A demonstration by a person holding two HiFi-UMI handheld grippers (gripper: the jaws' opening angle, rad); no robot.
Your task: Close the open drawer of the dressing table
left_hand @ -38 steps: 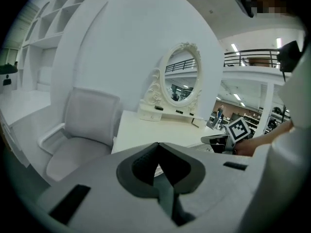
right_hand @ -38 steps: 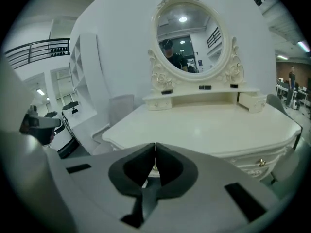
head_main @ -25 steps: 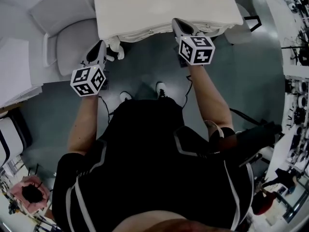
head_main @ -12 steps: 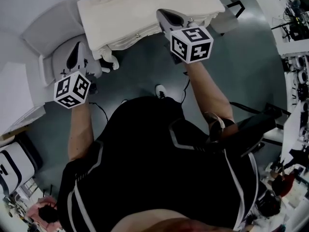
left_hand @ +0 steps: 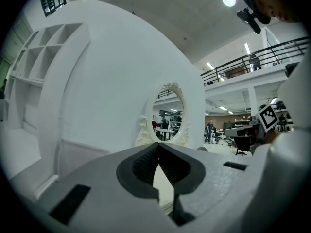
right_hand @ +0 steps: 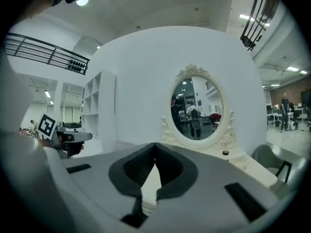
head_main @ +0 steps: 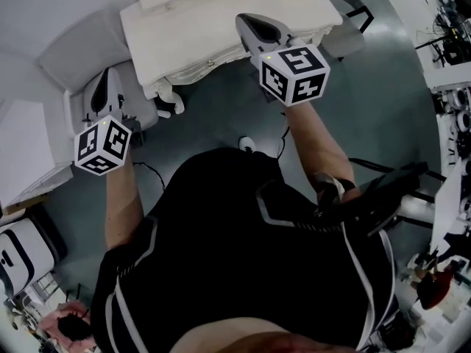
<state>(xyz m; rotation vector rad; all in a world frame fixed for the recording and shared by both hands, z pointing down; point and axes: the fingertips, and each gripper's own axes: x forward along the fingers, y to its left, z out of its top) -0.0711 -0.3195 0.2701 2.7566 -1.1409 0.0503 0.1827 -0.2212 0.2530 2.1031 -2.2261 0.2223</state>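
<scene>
A grey floor (head_main: 213,123) and a white wall (right_hand: 136,81) frame the scene. The left gripper (left_hand: 158,145) has its jaws together with nothing between them, and so has the right gripper (right_hand: 155,144). Both look toward the wall, with the oval mirror (right_hand: 197,108) ahead. In the head view the right gripper hangs over the front edge of the dressing table (head_main: 206,20), and the left is off its left end, above a white seat (head_main: 82,87). The drawer (head_main: 200,68) sits in the table's front face, looking flush with it
</scene>
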